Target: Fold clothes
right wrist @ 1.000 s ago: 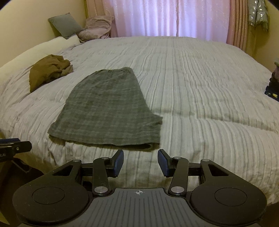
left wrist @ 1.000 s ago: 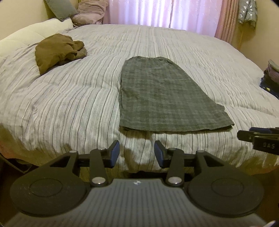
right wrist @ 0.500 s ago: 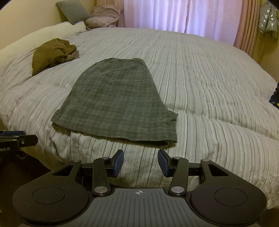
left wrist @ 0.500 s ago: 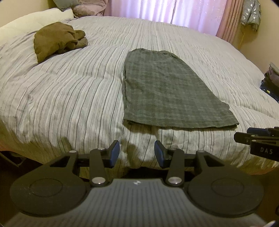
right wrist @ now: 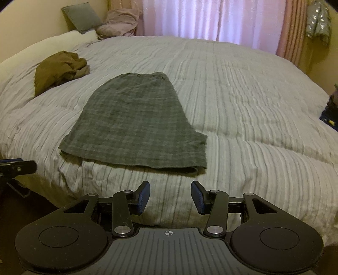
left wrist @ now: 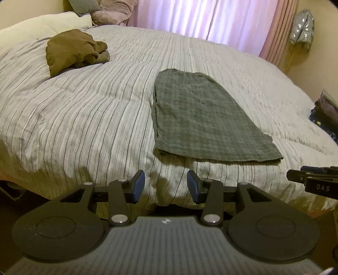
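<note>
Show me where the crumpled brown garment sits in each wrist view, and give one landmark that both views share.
Left wrist view: the brown garment lies upper left on the bed, left of the grey plaid garment.
Right wrist view: the brown garment lies at far left, up and left of the grey plaid garment.
Shared landmark: the pink curtain behind the bed.

"DAS" in pale letters on right tool, edge of left wrist view
</note>
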The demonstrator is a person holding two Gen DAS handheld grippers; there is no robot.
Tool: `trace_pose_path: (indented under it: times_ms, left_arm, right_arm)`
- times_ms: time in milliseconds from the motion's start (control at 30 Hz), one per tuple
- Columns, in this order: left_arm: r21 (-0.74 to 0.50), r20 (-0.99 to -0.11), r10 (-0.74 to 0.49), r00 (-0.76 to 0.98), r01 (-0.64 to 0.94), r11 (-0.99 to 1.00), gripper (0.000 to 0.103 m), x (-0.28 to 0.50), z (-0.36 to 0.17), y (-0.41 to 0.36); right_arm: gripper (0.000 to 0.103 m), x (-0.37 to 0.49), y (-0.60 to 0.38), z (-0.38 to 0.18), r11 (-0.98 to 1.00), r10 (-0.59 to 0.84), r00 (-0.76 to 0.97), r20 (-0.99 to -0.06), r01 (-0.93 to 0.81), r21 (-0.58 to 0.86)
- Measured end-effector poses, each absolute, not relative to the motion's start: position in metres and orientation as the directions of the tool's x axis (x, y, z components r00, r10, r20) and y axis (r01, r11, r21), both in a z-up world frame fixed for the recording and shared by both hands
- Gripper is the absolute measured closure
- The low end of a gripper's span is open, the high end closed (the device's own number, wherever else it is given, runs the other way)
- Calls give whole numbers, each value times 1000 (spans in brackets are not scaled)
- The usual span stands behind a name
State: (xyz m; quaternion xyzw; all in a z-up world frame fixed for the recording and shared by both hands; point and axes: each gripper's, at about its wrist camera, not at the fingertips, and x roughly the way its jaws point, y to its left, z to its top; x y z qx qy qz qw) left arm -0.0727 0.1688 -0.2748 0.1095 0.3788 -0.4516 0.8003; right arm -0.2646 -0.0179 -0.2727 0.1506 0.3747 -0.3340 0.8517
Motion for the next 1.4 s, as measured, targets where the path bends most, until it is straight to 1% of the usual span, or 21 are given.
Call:
trace_pose_path:
  times_ms: [300,333,367,467,567,700,767,867,1033,1067,1100,1133,1167,1267,1333,1400]
  left_arm:
    - [-241,-663,-697,272,804,543,63,-57,-275,174]
    - [-251,-662,-701,266,802,541,64,-54,-278,171]
    - [-259,-663,-703,259,801,540,69,-49,-282,167]
    - [-283,-665,-707,239,796,535,73,-35,-296,153]
    - [-304,-672,-705,227,783,542,74,-24,-309,135]
    - [-342,-677,-704,213,757,557,74,-8,-321,120]
    - [-350,-676,-708,207,755,555,74,1,-325,115]
    - [-378,-673,-714,193,741,556,74,8,-331,110]
    - [-435,-671,-726,154,711,553,74,18,-341,103]
    - [-442,-670,-728,145,710,548,78,19,-343,102]
    - [-445,-670,-729,136,713,542,83,20,-344,101]
    - [-442,-673,-727,131,717,539,97,20,-344,100]
    - [-439,-675,-725,134,718,541,96,20,-344,100]
    - [-412,-679,-719,146,736,538,95,18,-336,99]
    - [-349,-686,-707,173,774,528,92,10,-327,96]
    - [-301,-679,-710,185,812,500,84,1,-317,94]
  right_arm:
    - [56,-292,-30,-275,679,-462,496,-735,731,66]
    - [56,-293,-35,-279,671,-454,497,-740,737,84]
    - [56,-295,-40,-283,664,-440,502,-745,740,106]
    - [56,-297,-57,-293,636,-405,523,-750,751,180]
    - [56,-303,-75,-302,613,-360,593,-720,732,296]
    - [56,-318,-106,-317,492,-304,690,-657,704,512]
    - [56,-324,-121,-325,433,-286,728,-623,678,594]
    - [56,-328,-136,-332,387,-272,755,-596,653,651]
    - [56,-321,-147,-333,390,-255,774,-579,630,671]
    - [57,-320,-148,-332,397,-258,778,-573,626,672]
    - [60,-319,-148,-332,403,-257,780,-570,623,670]
    - [84,-318,-150,-332,408,-253,781,-571,622,669]
    - [89,-316,-152,-332,408,-247,782,-572,619,671]
    - [90,-312,-157,-332,403,-231,787,-572,613,680]
    - [90,-312,-159,-328,397,-226,796,-562,602,693]
    - [89,-318,-160,-328,378,-231,785,-574,616,691]
